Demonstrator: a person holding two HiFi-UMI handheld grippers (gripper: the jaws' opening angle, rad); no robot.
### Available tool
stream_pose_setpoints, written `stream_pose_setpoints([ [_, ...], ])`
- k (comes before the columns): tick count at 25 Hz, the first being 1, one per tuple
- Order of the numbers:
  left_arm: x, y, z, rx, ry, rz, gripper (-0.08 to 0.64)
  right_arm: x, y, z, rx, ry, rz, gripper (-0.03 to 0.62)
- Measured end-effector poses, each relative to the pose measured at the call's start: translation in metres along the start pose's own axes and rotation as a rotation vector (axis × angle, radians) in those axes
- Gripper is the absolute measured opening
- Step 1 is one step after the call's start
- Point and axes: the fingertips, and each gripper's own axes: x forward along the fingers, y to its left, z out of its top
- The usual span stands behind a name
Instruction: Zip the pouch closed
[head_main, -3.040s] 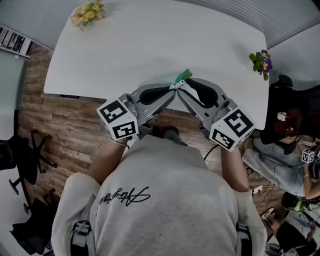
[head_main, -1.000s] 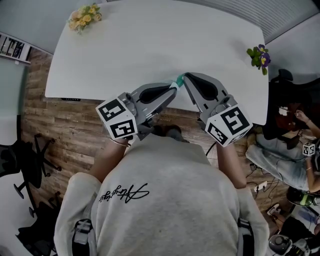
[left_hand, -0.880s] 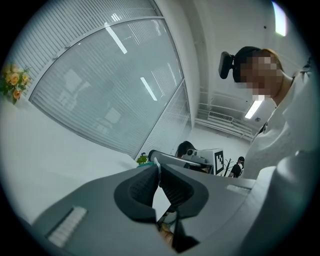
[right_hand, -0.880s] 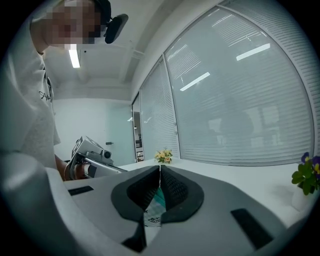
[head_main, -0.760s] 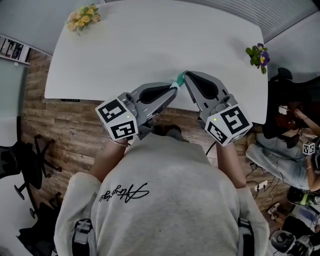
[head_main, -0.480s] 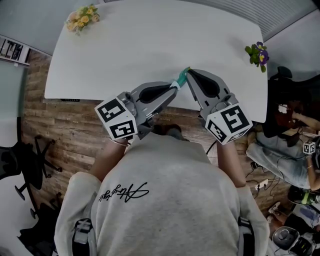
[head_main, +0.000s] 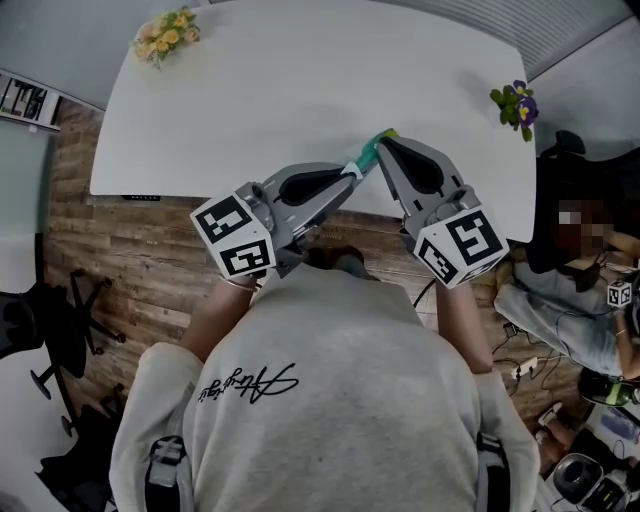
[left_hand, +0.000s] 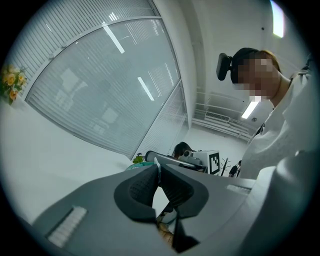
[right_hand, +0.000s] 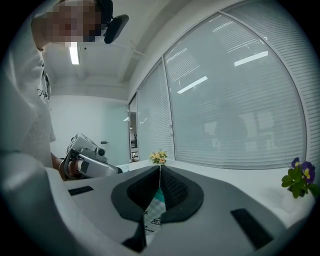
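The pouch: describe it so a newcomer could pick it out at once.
On the large white table, look to the near edge, where the left gripper and right gripper meet tip to tip. The small teal-green pouch is pinched in both sets of jaws, well away from the yellow flowers and purple flowers at the corners.

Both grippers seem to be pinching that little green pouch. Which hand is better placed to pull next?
Probably the right. The right gripper is shut on the pouch at its far end, with bare table beyond it. The left gripper, shut on the near end, can anchor.
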Motion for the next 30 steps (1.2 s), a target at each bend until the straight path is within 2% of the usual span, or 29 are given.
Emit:
stream_pose_setpoints([
  [11, 0.001, -0.004, -0.001, 0.025, 0.017, -0.002, 0.015, -0.005, -0.008, -0.001, -0.015, 0.002, -0.026, 0.009],
  [30, 0.005, -0.005, -0.004, 0.010, 0.033, -0.013, 0.015, -0.007, -0.025, -0.008, -0.017, 0.019, -0.065, 0.009],
])
